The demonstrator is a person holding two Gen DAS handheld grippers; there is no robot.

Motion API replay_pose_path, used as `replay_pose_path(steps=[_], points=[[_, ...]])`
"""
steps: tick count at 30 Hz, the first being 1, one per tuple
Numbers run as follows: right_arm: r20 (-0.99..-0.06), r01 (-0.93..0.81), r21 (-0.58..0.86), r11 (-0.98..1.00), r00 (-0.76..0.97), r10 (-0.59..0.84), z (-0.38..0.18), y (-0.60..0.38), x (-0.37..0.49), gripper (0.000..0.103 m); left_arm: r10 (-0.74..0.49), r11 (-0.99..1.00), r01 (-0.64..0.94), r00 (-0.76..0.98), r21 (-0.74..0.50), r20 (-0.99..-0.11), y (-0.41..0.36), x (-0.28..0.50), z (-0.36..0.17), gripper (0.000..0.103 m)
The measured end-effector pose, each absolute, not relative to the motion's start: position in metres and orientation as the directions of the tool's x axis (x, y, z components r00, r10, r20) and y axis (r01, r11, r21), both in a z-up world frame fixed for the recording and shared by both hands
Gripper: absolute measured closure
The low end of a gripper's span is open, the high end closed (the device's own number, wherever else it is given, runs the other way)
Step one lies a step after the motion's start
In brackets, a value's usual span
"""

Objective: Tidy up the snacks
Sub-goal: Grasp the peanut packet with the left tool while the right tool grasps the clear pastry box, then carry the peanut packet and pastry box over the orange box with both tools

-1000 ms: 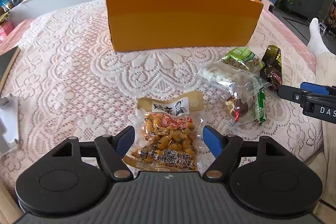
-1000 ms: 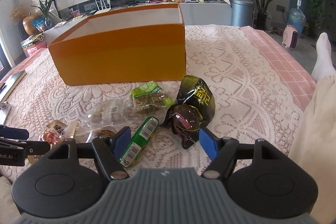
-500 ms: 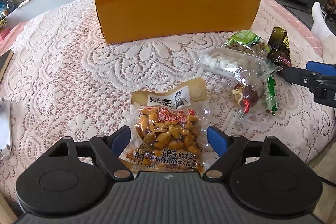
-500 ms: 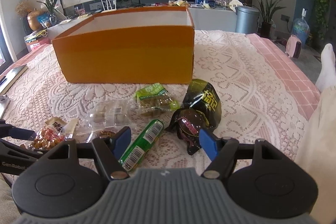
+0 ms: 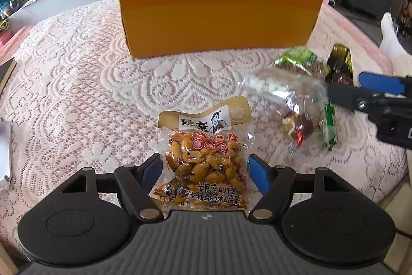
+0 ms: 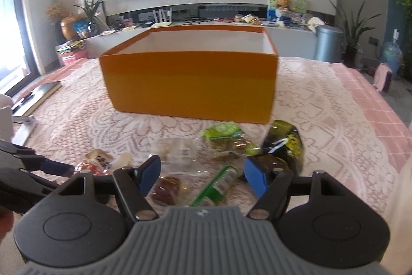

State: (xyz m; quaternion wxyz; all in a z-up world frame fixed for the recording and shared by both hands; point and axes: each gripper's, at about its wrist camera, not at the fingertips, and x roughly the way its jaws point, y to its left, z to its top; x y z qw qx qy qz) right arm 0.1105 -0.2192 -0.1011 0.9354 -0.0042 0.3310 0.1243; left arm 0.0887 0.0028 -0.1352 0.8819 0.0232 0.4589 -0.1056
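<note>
Orange box (image 6: 190, 86), snack packets (image 6: 224, 135), spread gripper fingers (image 6: 150, 173)

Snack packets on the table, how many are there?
5: peanut packet between left gripper fingers; clear bag, green packet, green stick, dark packet clustered rightward. More may hide.

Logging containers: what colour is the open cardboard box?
Orange outside, white inside; right wrist view shows it best.

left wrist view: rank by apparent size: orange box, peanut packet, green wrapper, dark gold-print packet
1. orange box, largest by far
2. peanut packet, though it's nearest the camera
3. green wrapper and dark gold-print packet: look alike, both partly hidden, not ranked
</note>
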Motion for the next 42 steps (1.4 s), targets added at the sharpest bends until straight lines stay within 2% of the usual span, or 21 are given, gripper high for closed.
replay_pose_path(steps=[1, 4, 14, 18, 19, 20, 32, 42], points=[[-0.624, -0.243, 0.088, 0.966, 0.742, 0.244, -0.101, -0.217, 0.113, 0.033, -0.167, 0.978, 0.2, 0.563, -0.062, -0.809, 0.005, 0.089, -0.133, 0.02], [-0.646, -0.263, 0.112, 0.958, 0.714, 0.271, -0.102, -0.209, 0.123, 0.018, -0.17, 0.982, 0.167, 0.577, -0.089, -0.799, 0.012, 0.091, -0.127, 0.02], [-0.738, -0.286, 0.112, 0.952, 0.617, 0.272, -0.121, -0.183, 0.163, 0.018, -0.164, 0.986, 0.097, 0.57, -0.132, -0.805, 0.025, 0.104, -0.125, 0.02], [-0.753, -0.28, 0.124, 0.952, 0.598, 0.274, -0.127, -0.182, 0.171, 0.023, -0.157, 0.988, 0.088, 0.564, -0.129, -0.811, 0.027, 0.107, -0.129, 0.02], [-0.756, -0.28, 0.124, 0.952, 0.595, 0.273, -0.13, -0.181, 0.172, 0.031, -0.158, 0.987, 0.087, 0.562, -0.132, -0.812, 0.027, 0.108, -0.13, 0.02], [-0.762, -0.278, 0.123, 0.953, 0.589, 0.271, -0.131, -0.181, 0.173, 0.034, -0.161, 0.987, 0.087, 0.56, -0.135, -0.813, 0.027, 0.108, -0.13, 0.02], [-0.737, -0.309, 0.114, 0.944, 0.611, 0.289, -0.125, -0.183, 0.168, 0.043, -0.172, 0.985, 0.081, 0.573, -0.153, -0.801, 0.03, 0.106, -0.122, 0.02], [-0.678, -0.347, 0.122, 0.93, 0.655, 0.334, -0.1, -0.189, 0.147, 0.044, -0.169, 0.984, 0.068, 0.627, -0.162, -0.761, 0.033, 0.092, -0.09, 0.02]])
